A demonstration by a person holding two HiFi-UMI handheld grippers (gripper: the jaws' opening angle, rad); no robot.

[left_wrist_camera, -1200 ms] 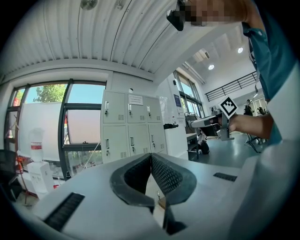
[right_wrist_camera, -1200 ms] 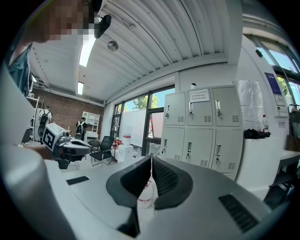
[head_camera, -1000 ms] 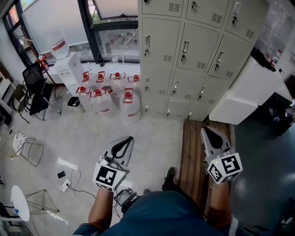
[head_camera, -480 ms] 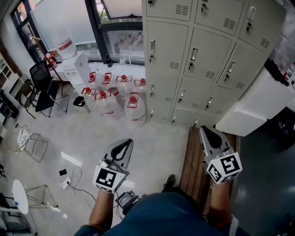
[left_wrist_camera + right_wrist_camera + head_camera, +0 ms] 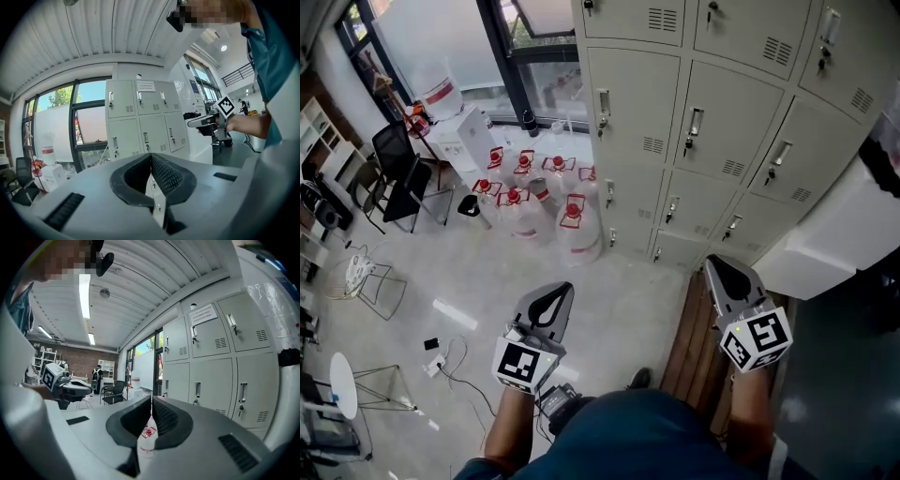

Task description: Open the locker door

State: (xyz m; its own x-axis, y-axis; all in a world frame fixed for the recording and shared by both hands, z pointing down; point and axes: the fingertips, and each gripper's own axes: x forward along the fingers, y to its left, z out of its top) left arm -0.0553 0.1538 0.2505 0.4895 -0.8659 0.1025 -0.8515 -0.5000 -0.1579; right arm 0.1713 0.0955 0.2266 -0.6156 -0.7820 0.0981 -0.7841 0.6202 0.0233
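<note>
Person is standing before the lockers [image 5: 712, 112], holding both grippers low with jaws together and nothing in them.
Head view: left gripper [image 5: 565, 287] is hovering over the pale floor, right gripper [image 5: 715, 266] is hovering over the wooden platform [image 5: 682, 328]; both are pointing at the lockers, well apart from them, all doors sitting closed; water jugs [image 5: 572, 225] are standing just left of the locker bank. Left gripper view: the jaws are pressing tip to tip, empty, with closed locker doors facing them ahead and the right gripper showing off to the right. Right gripper view: the jaws are meeting at the tips, empty, lockers rising on the right, a jug showing low behind the jaws.
</note>
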